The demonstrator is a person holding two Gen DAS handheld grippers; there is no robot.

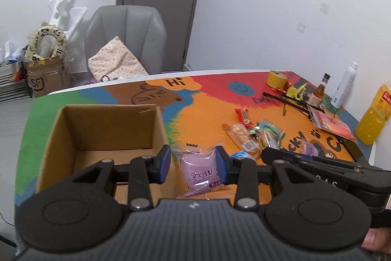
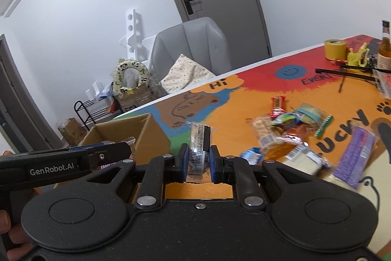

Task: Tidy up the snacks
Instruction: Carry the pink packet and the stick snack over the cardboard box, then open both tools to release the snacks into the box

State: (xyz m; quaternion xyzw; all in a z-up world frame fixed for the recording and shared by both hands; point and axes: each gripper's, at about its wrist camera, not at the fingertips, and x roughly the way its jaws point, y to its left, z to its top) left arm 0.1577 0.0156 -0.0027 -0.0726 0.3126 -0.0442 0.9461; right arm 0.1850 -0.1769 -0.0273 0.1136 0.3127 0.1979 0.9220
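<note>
An open cardboard box (image 1: pixel 107 131) stands on the colourful table, also in the right wrist view (image 2: pixel 146 136). My left gripper (image 1: pixel 193 163) is open just right of the box, its fingers on either side of a purple snack packet (image 1: pixel 199 173); whether the packet touches them or lies below, I cannot tell. My right gripper (image 2: pixel 198 160) is shut on a clear-wrapped dark snack (image 2: pixel 199 151), held above the table near the box. A pile of loose snacks (image 1: pixel 254 136) lies to the right, also in the right wrist view (image 2: pixel 290 136).
A yellow tape roll (image 1: pixel 276 78), bottles (image 1: pixel 319 92), a white spray can (image 1: pixel 344 86) and an orange juice bottle (image 1: pixel 374 114) stand at the far right. A purple packet (image 2: pixel 354 155) lies near the table's front edge. A grey chair (image 1: pixel 127 38) stands behind the table.
</note>
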